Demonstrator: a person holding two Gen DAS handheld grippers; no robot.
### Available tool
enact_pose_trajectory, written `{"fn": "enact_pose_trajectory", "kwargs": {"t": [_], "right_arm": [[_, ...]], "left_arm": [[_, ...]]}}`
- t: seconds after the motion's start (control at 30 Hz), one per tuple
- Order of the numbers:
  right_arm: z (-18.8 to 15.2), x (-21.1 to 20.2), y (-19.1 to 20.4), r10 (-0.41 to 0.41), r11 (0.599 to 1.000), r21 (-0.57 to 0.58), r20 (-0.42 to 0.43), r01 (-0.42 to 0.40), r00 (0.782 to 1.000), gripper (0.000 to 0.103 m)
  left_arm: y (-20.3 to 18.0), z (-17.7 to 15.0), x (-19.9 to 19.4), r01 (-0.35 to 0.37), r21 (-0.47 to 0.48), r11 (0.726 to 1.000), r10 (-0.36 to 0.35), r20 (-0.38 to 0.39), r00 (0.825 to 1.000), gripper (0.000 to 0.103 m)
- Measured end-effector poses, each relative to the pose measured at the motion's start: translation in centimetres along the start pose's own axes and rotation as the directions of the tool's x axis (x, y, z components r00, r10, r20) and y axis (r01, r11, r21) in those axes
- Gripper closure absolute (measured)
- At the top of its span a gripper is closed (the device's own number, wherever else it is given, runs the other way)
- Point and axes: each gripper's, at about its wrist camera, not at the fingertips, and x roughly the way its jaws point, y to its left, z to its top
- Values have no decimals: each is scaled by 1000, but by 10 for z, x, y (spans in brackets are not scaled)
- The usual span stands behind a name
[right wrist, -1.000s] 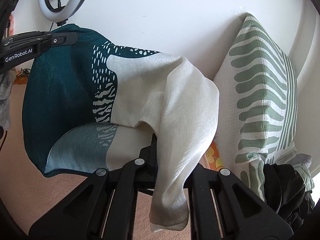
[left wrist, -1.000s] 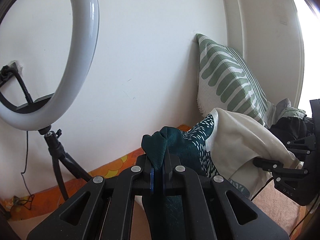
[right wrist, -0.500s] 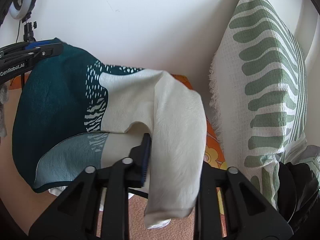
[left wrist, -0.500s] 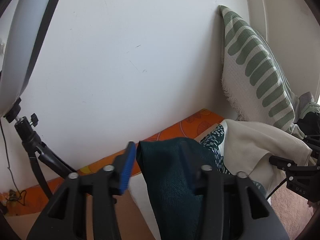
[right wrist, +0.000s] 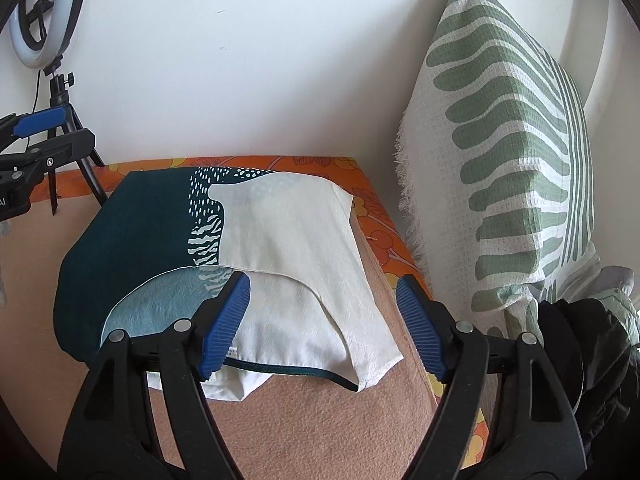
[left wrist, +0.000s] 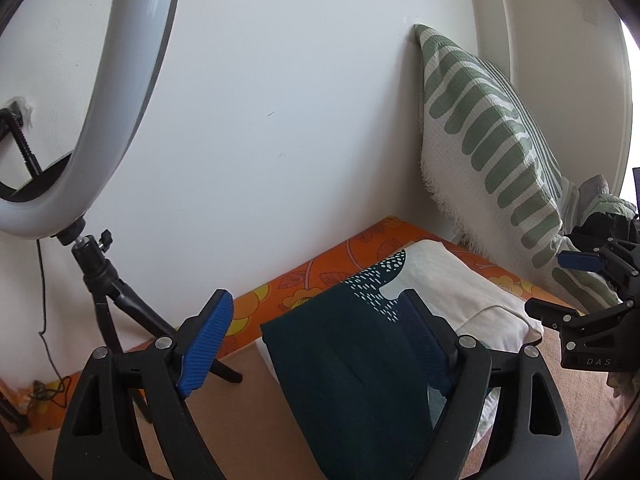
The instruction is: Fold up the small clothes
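Here both grippers, left (left wrist: 316, 344) and right (right wrist: 322, 328), gape empty above the folded garment (right wrist: 240, 248).

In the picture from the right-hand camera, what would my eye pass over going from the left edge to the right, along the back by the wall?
Ring light on its tripod → teal and cream garment lying on the orange flowered sheet → green-striped pillow against the wall → dark clothes pile.
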Motion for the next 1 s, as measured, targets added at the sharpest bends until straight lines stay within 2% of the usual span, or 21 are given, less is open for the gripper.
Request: {"fn": "enact_pose_trajectory", "kwargs": {"t": [0.3, 0.67, 0.77, 1.0], "right_arm": [[-3, -61, 8, -12, 999, 39, 40, 10, 999, 22], [-9, -159, 33, -5, 998, 61, 116, -2, 993, 15], [-14, -184, 40, -2, 996, 88, 134, -10, 991, 10], [-39, -243, 75, -22, 994, 106, 171, 4, 985, 8]], "left_arm": [[3, -2, -67, 24, -11, 1000, -24, 22, 999, 19], [10, -2, -172, 22, -10, 1000, -21, 103, 995, 18], [14, -9, -201, 13, -9, 1000, -12, 118, 993, 18], [28, -39, -273, 16, -39, 999, -11, 136, 991, 18]]}}
